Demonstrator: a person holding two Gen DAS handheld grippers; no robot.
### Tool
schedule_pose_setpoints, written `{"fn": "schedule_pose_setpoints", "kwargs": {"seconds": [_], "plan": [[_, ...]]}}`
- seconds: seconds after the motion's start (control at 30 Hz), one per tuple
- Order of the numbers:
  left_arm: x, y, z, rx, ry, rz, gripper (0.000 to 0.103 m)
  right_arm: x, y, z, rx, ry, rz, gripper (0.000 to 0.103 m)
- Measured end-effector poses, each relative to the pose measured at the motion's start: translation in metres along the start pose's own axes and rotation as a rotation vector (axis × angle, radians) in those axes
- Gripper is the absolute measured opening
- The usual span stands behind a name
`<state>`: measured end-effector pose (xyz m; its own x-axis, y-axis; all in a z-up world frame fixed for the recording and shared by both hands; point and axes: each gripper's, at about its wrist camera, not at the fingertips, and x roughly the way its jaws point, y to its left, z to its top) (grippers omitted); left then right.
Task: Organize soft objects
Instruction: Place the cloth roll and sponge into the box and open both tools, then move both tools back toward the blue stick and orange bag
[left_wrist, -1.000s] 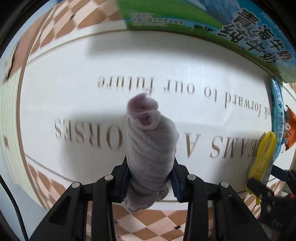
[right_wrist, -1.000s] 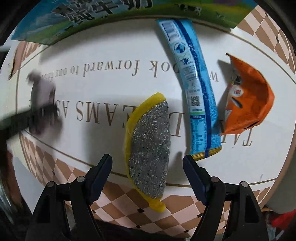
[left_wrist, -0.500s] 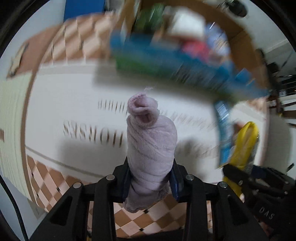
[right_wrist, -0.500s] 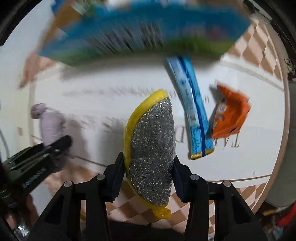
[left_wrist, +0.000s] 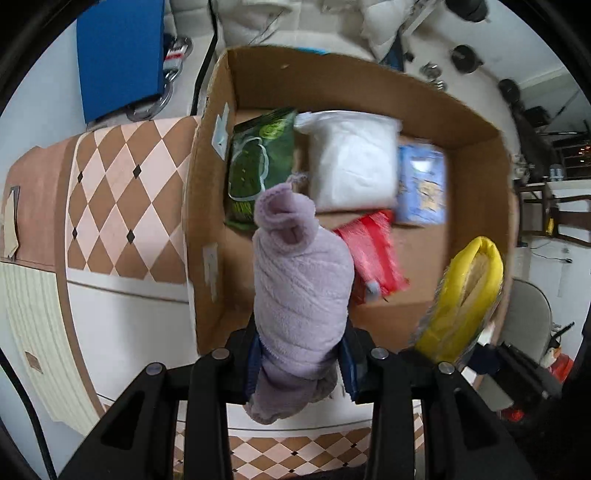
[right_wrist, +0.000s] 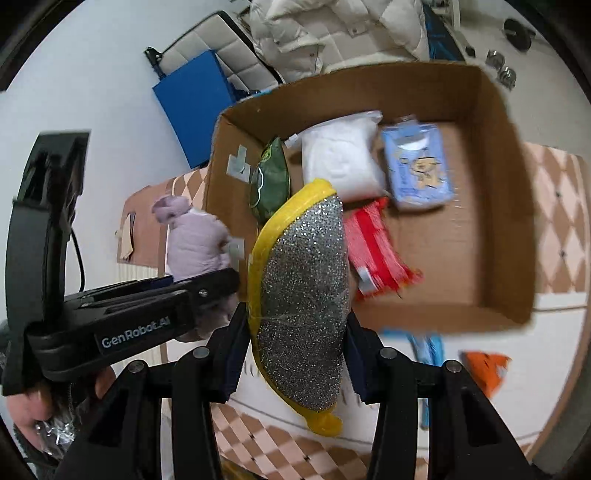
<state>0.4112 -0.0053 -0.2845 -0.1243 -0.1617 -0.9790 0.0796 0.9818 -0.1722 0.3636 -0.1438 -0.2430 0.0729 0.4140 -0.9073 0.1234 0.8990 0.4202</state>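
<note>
Left wrist view: the left gripper (left_wrist: 301, 360) was clamped tight on a rolled lilac fleece cloth (left_wrist: 299, 291), its blue-padded fingers (left_wrist: 254, 363) pressing both sides of the roll near its lower end. The roll stood up from the jaws in front of the near-left corner of an open brown cardboard box (left_wrist: 207, 206). Inside the box lay a dark green printed snack bag (left_wrist: 258, 162) against the left wall, a white soft packet in clear plastic (left_wrist: 351, 158) beside it, a pale blue printed packet (left_wrist: 421, 184) to the right of that, and a red striped packet (left_wrist: 373, 251) nearer the camera. The remainder of the box floor was bare cardboard. A yellow-rimmed scouring sponge (left_wrist: 465, 295) appeared at the right, over the box's right-hand wall.

Right wrist view: the right gripper (right_wrist: 295, 356) was closed part-way on the yellow-rimmed sponge with the silver glitter face (right_wrist: 303, 291), pads against both edges. The sponge was held over the near-left part of the same box (right_wrist: 509, 229), which contained the green bag (right_wrist: 269, 181), white packet (right_wrist: 340, 158), blue packet (right_wrist: 417, 170) and red packet (right_wrist: 376, 251). The left gripper (right_wrist: 207, 284) with the lilac roll (right_wrist: 195, 240) was at the left, outside the box's left wall. An orange wrapper (right_wrist: 484, 369) and a blue strip package (right_wrist: 424, 343) lay on the white table mat (right_wrist: 517, 332) below the box.
</note>
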Motion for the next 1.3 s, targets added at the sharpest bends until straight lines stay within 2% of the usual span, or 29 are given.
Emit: {"fn": "schedule_pose_setpoints", "kwargs": {"seconds": [0.23,0.3,0.33,0.37,0.4,0.43,0.47,0.5,0.7,0.8,0.9,0.97,1.13,1.3], "plan": [[0.038,0.005,0.032,0.015,0.111,0.023,0.037,0.068,-0.003,0.028,0.024,0.076,-0.008,0.05],[0.043,0.008,0.034,0.004,0.131,0.016,0.042,0.081,-0.004,0.033,0.019,0.09,-0.019,0.052],[0.044,0.011,0.034,-0.007,0.124,0.022,0.047,0.086,-0.005,0.035,0.018,0.095,-0.03,0.058],[0.042,0.014,0.035,-0.015,0.108,0.03,0.056,0.09,-0.006,0.038,0.019,0.098,-0.04,0.065],[0.041,0.016,0.035,-0.021,0.098,0.035,0.062,0.093,-0.007,0.04,0.025,0.102,-0.046,0.076],[0.039,0.019,0.034,-0.03,0.083,0.03,0.073,0.095,-0.009,0.041,0.031,0.102,-0.053,0.083],[0.037,0.021,0.033,-0.039,0.076,0.013,0.079,0.096,-0.011,0.042,0.032,0.104,-0.055,0.085],[0.035,0.023,0.032,-0.044,0.073,0.005,0.08,0.097,-0.012,0.043,0.032,0.107,-0.054,0.089],[0.019,0.022,0.019,-0.04,0.022,0.03,0.08,0.089,-0.014,0.04,0.023,0.097,-0.084,0.089],[0.006,0.015,0.002,-0.029,-0.029,0.049,0.087,0.078,-0.017,0.036,0.018,0.079,-0.121,0.098],[-0.006,0.008,-0.013,-0.014,-0.089,0.069,0.093,0.062,-0.02,0.029,0.005,0.045,-0.163,0.099],[-0.01,0.005,-0.016,-0.02,-0.126,0.072,0.101,0.053,-0.024,0.025,-0.005,0.03,-0.197,0.103],[-0.027,0.003,-0.035,-0.047,-0.23,0.072,0.101,0.023,-0.031,0.007,-0.014,-0.049,-0.301,0.103],[-0.051,-0.003,-0.055,-0.054,-0.328,0.084,0.101,-0.001,-0.026,-0.006,-0.045,-0.115,-0.363,0.103]]}}
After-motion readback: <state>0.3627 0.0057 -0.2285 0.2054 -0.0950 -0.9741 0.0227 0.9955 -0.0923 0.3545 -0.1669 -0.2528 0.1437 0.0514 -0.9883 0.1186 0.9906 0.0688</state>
